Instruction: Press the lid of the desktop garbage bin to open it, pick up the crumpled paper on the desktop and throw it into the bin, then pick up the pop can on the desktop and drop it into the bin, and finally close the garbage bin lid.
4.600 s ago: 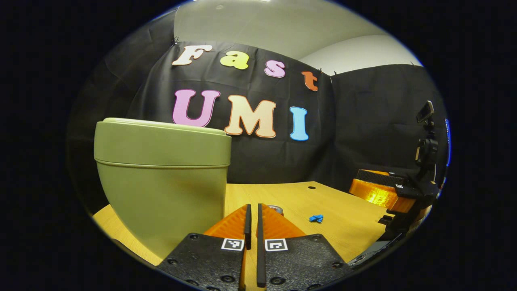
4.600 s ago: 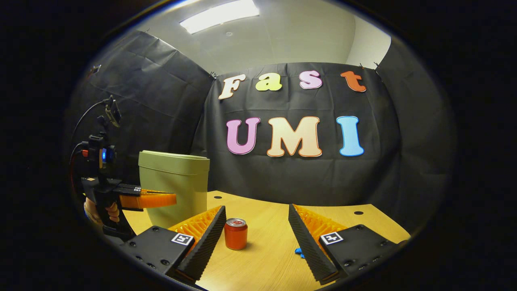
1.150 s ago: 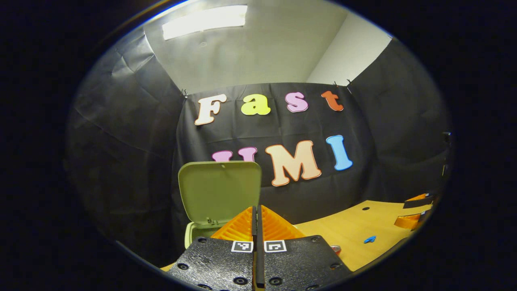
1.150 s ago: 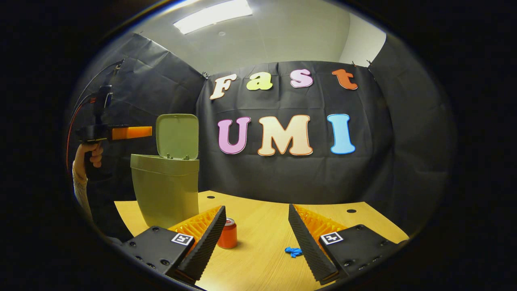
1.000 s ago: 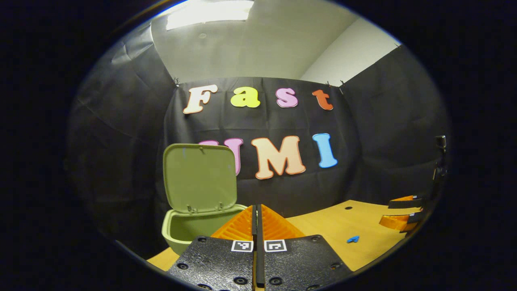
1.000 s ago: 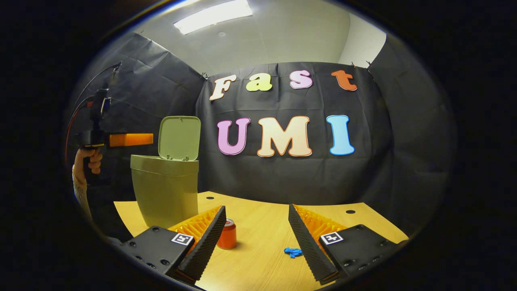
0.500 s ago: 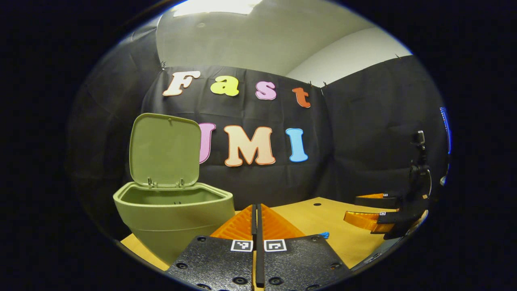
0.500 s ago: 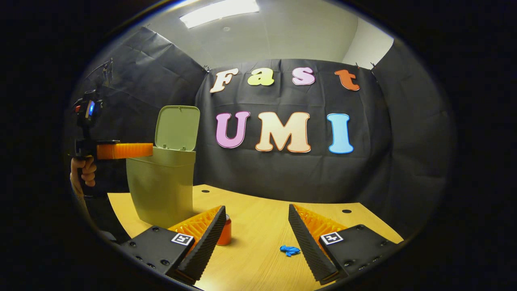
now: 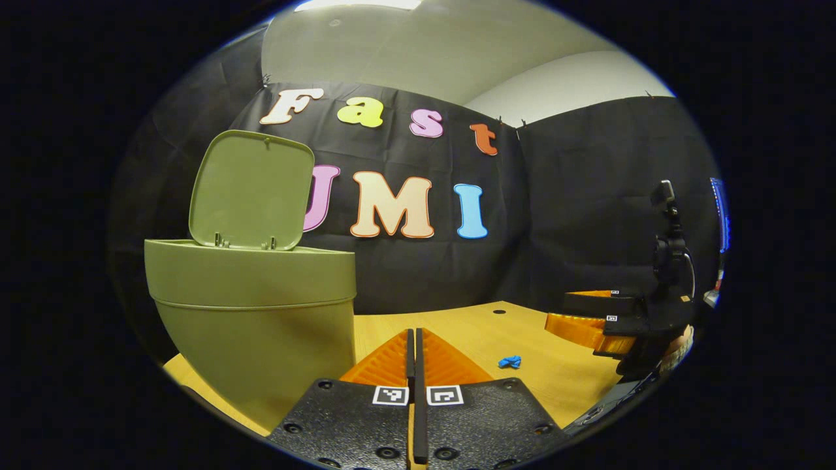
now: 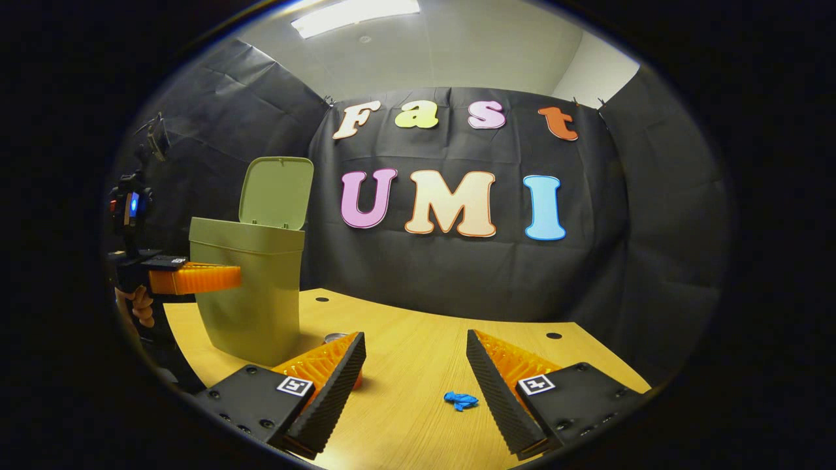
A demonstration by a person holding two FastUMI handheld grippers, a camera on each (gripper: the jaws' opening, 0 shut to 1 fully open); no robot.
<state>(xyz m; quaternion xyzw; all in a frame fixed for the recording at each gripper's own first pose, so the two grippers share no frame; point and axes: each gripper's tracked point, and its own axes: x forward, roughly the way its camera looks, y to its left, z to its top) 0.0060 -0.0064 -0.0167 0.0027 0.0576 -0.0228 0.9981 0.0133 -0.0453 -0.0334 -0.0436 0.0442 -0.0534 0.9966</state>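
The bin (image 10: 251,294) sat on the table (image 10: 405,365) with its lid (image 10: 274,192) up. The left gripper (image 9: 414,339) was pinched closed beside it; the right gripper (image 10: 415,378) gaped wide, blue paper (image 10: 460,400) lying between its fingers, the can (image 10: 336,338) mostly hidden behind one.

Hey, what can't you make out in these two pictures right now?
- Inside of the bin: left gripper view, the camera sits below its rim; right gripper view, its wall hides it.
- Can: right gripper view, the right claw covers all but its top.
- Paper: small in both views, its creases unreadable.
- Hand holding the left claw: cut by the edge.
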